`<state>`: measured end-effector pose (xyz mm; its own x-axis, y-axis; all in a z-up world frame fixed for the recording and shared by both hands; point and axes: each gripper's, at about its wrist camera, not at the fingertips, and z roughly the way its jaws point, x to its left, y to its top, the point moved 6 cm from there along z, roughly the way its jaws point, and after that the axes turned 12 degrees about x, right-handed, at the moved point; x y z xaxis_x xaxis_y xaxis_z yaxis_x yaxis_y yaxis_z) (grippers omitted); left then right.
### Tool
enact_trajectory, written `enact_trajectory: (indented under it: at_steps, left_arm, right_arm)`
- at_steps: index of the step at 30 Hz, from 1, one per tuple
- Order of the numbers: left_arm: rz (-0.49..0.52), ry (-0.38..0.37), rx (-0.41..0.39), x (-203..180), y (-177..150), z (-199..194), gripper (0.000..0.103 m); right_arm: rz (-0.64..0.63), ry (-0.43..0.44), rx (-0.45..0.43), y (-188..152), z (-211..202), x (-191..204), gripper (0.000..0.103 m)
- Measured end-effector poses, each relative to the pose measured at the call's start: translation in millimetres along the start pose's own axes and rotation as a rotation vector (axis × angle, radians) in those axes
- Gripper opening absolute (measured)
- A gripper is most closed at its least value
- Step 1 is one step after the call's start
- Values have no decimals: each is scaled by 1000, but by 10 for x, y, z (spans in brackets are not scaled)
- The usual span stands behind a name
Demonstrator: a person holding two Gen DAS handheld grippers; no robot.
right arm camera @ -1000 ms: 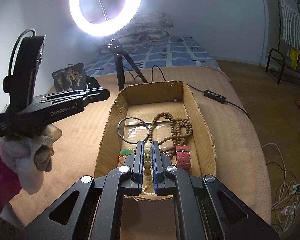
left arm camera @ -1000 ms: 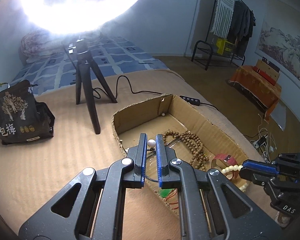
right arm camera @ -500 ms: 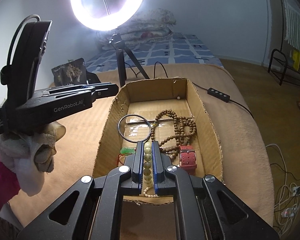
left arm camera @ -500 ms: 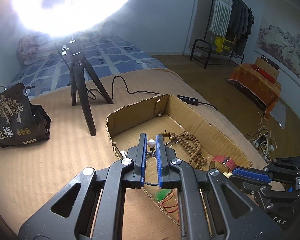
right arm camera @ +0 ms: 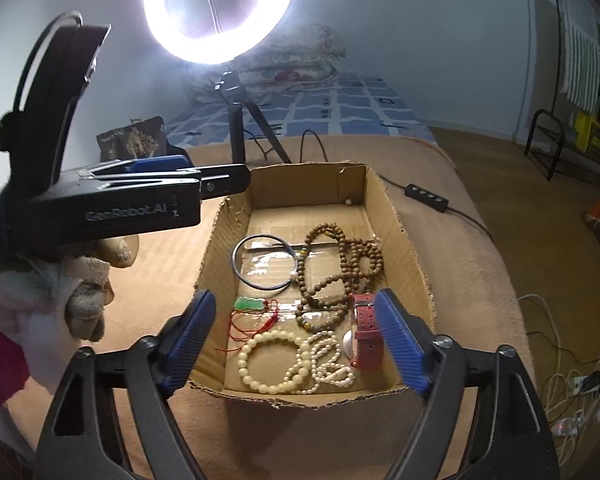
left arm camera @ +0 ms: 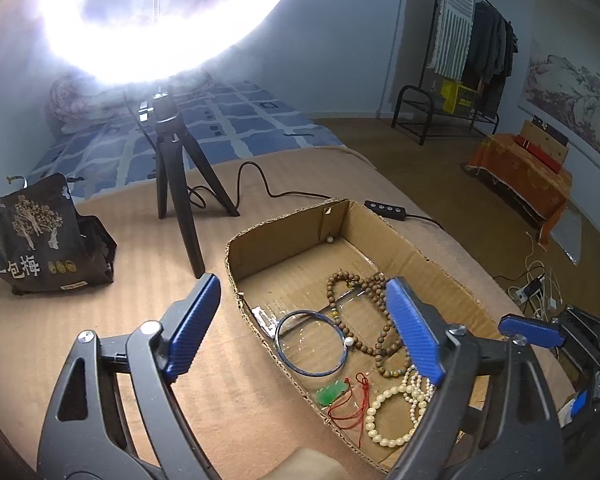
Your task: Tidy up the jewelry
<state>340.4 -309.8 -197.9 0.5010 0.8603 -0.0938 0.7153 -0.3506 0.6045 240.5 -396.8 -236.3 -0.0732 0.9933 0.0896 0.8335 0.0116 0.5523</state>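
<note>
Both jaws opening wide, nothing between: left gripper point(left arm camera: 304, 324), right gripper point(right arm camera: 296, 344). Jewelry inside cardboard box point(right arm camera: 404, 240) on the bed; pearl bracelet point(right arm camera: 268, 360) at near edge. Likely snag: tangling with wooden beads point(right arm camera: 340, 272) on regrasp.

The cardboard box point(right arm camera: 396, 240) sits on the bed point(right arm camera: 460, 280). In the box, seen from the right wrist, the bangle point(right arm camera: 265, 263) lies left, the wooden beads point(right arm camera: 340, 268) right of it, the pendant point(right arm camera: 250, 304) and pearl bracelet point(right arm camera: 272, 364) nearer, the watch point(right arm camera: 366, 332) at the near right. Behind the box stands the tripod point(right arm camera: 236, 128); the bag point(right arm camera: 132, 140) lies behind the box to its left.
</note>
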Motion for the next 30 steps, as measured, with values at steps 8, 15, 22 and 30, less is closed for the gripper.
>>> enact_trajectory:
  at_steps: [8,15,22,30]
  left_arm:
    - [5,19,17,14,-31,-37,88]
    - [-8,21,13,48,-30,-116,88]
    - [-5,25,7,31,-31,-187,88]
    - [11,35,-15,28,-19,-452,88]
  right_arm:
    - [-2,-47,-1,26,-43,69,82]
    - [-11,-69,-9,43,-120,98,82]
    - [-11,-87,-18,43,-177,106,82]
    - [-8,-103,-29,63,-310,159,82]
